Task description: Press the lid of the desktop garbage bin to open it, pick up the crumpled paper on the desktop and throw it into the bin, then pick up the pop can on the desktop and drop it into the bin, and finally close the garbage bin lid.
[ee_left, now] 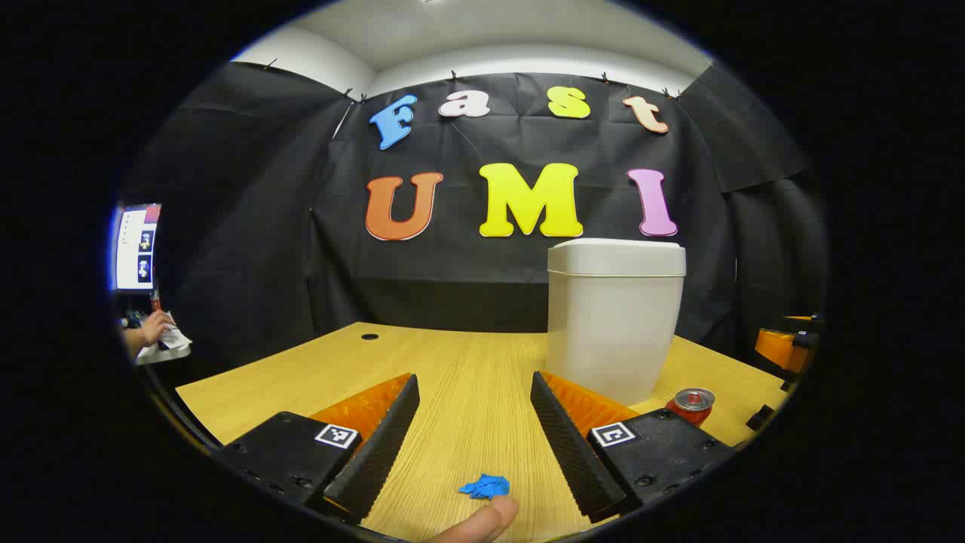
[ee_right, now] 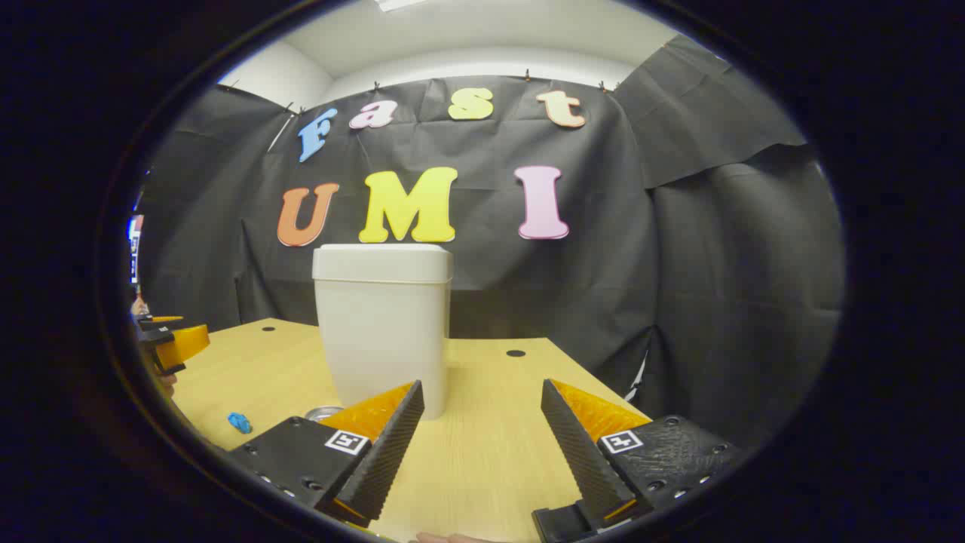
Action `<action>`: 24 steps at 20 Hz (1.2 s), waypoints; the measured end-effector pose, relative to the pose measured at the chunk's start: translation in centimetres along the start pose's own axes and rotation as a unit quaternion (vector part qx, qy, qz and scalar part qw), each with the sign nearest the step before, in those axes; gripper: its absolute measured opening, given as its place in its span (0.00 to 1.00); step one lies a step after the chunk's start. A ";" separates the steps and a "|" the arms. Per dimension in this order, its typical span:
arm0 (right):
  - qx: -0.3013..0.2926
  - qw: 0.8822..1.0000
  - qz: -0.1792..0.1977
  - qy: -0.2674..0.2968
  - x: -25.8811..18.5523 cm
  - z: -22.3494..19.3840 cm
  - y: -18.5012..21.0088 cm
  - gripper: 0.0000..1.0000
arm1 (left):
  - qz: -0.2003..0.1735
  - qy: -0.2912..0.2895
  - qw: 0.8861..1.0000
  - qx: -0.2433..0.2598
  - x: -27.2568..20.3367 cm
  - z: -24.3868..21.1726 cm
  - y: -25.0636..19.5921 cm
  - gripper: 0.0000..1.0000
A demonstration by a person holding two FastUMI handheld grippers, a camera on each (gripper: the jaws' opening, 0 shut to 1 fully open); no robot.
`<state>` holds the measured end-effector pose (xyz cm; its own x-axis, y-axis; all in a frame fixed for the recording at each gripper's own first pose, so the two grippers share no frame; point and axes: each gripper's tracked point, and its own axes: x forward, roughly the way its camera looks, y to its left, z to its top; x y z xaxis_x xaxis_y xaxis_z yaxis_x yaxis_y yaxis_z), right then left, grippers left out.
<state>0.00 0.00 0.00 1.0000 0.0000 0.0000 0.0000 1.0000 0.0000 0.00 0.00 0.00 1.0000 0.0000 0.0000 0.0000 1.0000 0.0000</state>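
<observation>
Both hand-held grippers hover low over the tabletop (ee_left: 467,377), jaws wide apart, holding nothing: left (ee_left: 473,422), right (ee_right: 482,434). Bin (ee_left: 614,317) lid down; crumpled paper (ee_left: 486,486) front-left of bin, pop can (ee_left: 691,405) at its base.

My left gripper (ee_left: 473,392): two wedge-shaped fingers with ribbed inner faces, each on a black textured block with sunken screws. A square black-and-white marker sits on each block, at 8 and 4 o'clock in the left gripper view. My right gripper (ee_right: 480,400): same build, same markers. My fingertip (ee_left: 482,522) shows at 6 o'clock.
</observation>
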 end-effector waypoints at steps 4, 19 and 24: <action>0.009 1.000 -0.005 0.008 -0.8 0.0 -0.2 0.95 | -0.007 -0.007 1.000 -0.002 -0.8 1.0 -0.8 0.96; 0.004 1.000 -0.019 0.013 -0.1 0.5 -0.3 0.94 | -0.025 0.035 0.999 0.006 0.6 -2.5 -2.2 0.96; 0.006 1.000 -0.008 0.009 1.1 2.1 0.3 0.95 | -0.032 0.046 0.998 0.007 0.4 -3.0 -3.0 0.96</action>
<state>1.10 0.28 2.12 0.9997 -0.0151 -0.0174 0.0153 0.9998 0.0117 0.45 -3.01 -3.03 0.9938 -0.0636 -0.0917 0.0649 0.9978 0.0112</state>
